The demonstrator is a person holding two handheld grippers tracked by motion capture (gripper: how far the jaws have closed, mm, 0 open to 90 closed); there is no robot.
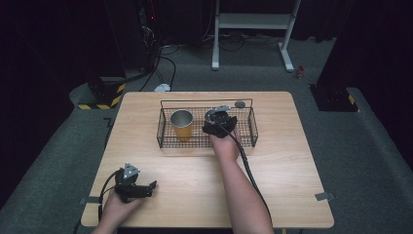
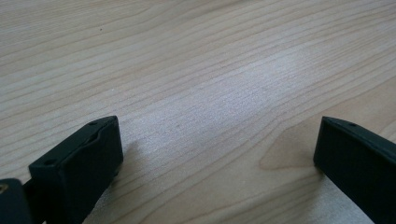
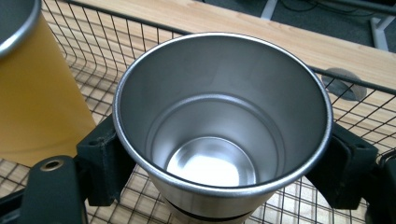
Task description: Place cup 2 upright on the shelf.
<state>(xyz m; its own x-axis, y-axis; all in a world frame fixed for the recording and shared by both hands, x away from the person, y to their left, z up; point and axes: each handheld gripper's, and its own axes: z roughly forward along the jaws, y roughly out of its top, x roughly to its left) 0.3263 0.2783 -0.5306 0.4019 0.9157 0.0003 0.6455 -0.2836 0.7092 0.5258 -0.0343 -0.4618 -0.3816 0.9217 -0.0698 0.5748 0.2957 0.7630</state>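
At the near edge of the pale wooden table (image 1: 272, 195), the left gripper (image 1: 146, 187) rests with jaws wide apart and empty. Farther off, inside the black wire basket (image 1: 168, 141), the right gripper (image 3: 219, 163) clamps the shiny upright steel cup (image 3: 224, 126), its base cut off from sight, just beside a yellow steel-rimmed cup (image 1: 181, 125).

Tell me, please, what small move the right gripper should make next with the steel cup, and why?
Probably a straight lift. The right gripper has its jaws on both sides of the shiny steel cup, which is upright and empty inside the black wire basket, close beside the yellow cup.
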